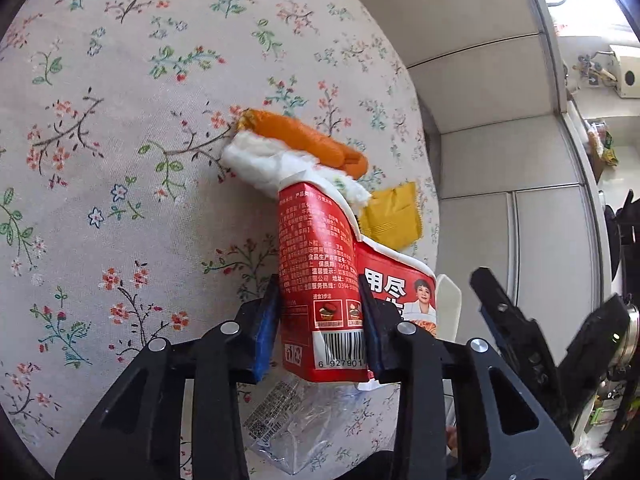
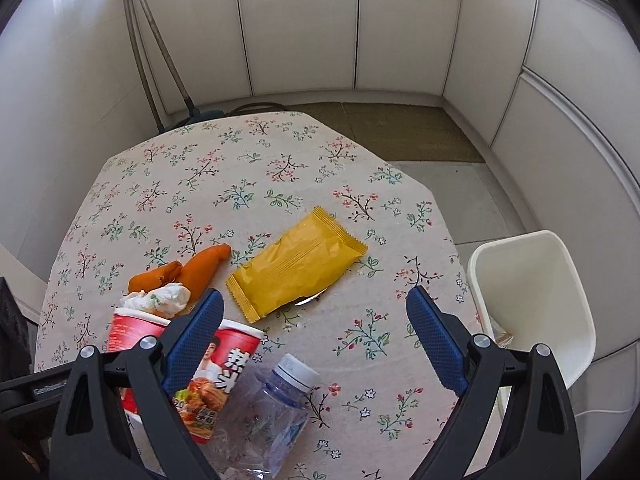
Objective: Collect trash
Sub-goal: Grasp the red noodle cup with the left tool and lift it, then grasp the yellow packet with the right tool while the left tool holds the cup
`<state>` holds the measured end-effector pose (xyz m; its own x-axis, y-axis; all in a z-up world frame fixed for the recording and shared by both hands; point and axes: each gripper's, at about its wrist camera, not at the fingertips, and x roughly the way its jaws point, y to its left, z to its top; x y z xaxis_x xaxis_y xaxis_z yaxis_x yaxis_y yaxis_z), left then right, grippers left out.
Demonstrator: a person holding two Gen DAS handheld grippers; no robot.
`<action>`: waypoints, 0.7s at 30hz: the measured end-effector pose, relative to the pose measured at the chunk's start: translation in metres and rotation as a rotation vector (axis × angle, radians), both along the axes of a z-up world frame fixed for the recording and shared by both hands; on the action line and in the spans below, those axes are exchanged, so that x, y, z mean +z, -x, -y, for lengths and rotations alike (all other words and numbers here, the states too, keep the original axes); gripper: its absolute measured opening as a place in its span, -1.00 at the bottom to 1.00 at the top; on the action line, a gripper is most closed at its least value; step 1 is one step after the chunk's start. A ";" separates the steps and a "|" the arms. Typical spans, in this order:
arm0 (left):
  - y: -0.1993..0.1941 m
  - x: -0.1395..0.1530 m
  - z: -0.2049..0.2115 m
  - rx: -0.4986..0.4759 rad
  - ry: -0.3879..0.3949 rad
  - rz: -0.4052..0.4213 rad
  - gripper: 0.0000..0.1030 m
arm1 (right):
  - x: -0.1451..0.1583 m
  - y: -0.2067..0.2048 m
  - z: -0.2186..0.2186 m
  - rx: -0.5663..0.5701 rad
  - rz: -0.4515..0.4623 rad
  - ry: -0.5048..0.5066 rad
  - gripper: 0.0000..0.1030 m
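Note:
My left gripper [image 1: 320, 316] is shut on a squashed red paper noodle cup [image 1: 320, 280], with white tissue [image 1: 260, 160] stuffed in its mouth. The cup also shows in the right wrist view [image 2: 236, 360]. An orange carrot piece [image 1: 308, 140] lies beyond it on the floral tablecloth. My right gripper [image 2: 314, 336] is open and empty above the table. Between its fingers lie a yellow snack wrapper [image 2: 296, 264] and a crushed clear plastic bottle [image 2: 268, 412]. A white trash bin [image 2: 532, 308] stands beside the table on the right.
The round table has a floral cloth [image 2: 248, 168]. White cabinet doors [image 2: 296, 28] line the walls. A mop or broom handles [image 2: 152, 48] lean in the back left corner. A brown mat [image 2: 400, 128] lies on the floor behind the table.

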<state>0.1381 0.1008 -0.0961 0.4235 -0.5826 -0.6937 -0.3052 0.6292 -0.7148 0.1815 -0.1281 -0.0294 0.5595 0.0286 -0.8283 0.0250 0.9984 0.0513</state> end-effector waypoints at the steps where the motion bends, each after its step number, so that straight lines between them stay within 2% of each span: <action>1: 0.001 0.009 -0.002 0.004 0.002 0.033 -0.33 | -0.003 -0.004 0.002 -0.007 -0.015 -0.009 0.75; 6: 0.005 0.052 -0.011 0.025 -0.075 0.176 -0.33 | -0.013 -0.034 0.012 -0.075 -0.085 -0.045 0.75; 9: 0.006 0.071 -0.018 0.065 -0.153 0.231 -0.33 | -0.015 -0.050 0.015 -0.112 -0.117 -0.101 0.75; 12: 0.007 0.080 -0.036 0.116 -0.146 0.262 -0.33 | -0.018 -0.065 0.014 -0.152 -0.131 -0.103 0.75; 16: 0.013 0.090 -0.055 0.179 -0.188 0.290 -0.33 | -0.026 -0.078 0.010 -0.182 -0.144 -0.099 0.75; 21: 0.016 0.104 -0.064 0.196 -0.187 0.335 -0.33 | -0.049 -0.096 0.002 -0.212 -0.207 -0.048 0.75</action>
<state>0.1217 0.1650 0.0078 0.7337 -0.3463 -0.5846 -0.2018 0.7106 -0.6741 0.2779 -0.1299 -0.0784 0.3765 -0.0286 -0.9260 0.2475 0.9663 0.0708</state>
